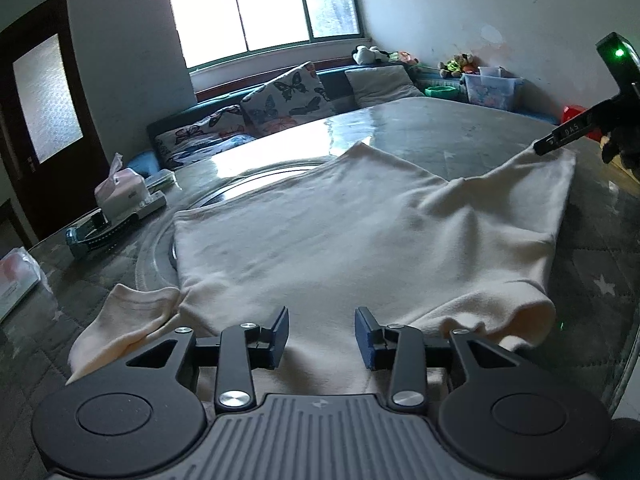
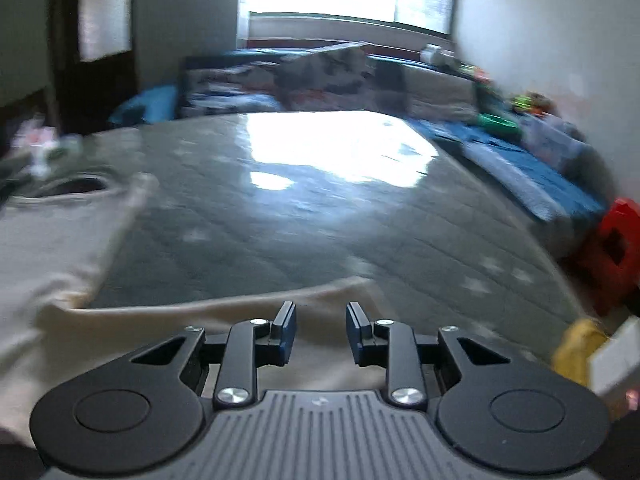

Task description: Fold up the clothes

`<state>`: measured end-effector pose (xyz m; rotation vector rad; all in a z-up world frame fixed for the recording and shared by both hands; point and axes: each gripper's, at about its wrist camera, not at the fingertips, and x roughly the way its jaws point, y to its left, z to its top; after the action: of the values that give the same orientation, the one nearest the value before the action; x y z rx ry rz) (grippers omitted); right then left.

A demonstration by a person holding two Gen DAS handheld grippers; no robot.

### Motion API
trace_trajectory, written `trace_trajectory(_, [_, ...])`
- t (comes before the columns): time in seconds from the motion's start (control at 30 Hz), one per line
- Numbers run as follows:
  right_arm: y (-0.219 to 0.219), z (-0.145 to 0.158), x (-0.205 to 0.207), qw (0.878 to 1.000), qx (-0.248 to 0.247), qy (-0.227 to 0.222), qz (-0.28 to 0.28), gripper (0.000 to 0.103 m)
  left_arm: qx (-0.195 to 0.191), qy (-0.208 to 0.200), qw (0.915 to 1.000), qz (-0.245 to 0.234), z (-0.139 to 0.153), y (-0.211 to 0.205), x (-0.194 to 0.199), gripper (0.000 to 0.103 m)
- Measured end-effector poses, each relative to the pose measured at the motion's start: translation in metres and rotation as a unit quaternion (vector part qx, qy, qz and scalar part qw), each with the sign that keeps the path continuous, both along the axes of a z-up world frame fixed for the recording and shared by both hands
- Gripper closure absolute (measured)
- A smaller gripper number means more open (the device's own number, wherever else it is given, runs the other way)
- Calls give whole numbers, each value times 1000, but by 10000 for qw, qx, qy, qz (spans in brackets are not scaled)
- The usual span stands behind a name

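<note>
On the table (image 1: pixel 440 136), nearest the left gripper (image 1: pixel 322 338): cream shirt (image 1: pixel 320 232) lying mostly flat across the glass turntable (image 1: pixel 256 176). Left jaws spread, nothing between the pads; they hover just over the shirt's near edge. To the left, one sleeve (image 1: pixel 124 320) trails loose, unfolded. To the right, the near corner is rolled over into a soft tube, not a clean crease.

Further out, the right side of the shirt is doubled over the body, ridge running to the far corner. The right gripper (image 2: pixel 321 330) sits at that far right corner in the left view; in its own blurred view the jaws stand apart above cloth, gripping nothing.

Judgement: early to middle. One side fold roughly laid, loose. Left sleeve and left side not yet folded in; final halving not started.

Far edge: tissue box (image 1: pixel 120 192), then sofa cushions (image 1: pixel 288 92) under the window.
</note>
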<state>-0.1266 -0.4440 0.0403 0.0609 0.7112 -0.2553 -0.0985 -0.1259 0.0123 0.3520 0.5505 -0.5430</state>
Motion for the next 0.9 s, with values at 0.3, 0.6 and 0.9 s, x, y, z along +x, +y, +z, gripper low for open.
trace_trajectory(0.3, [2,-13,9,9999,115,92,-30,64,-223,67,9983,532,5,29,7,59])
trace_trajectory(0.6, [4,-15,9,9999,70,55,-55,55,-432,314,9845,1670,2,76,43,59])
trace_trajectory(0.9, [2,-21,1,9997,30,-184,-179,41,-156,-99,9467,3216,-7,125,53,53])
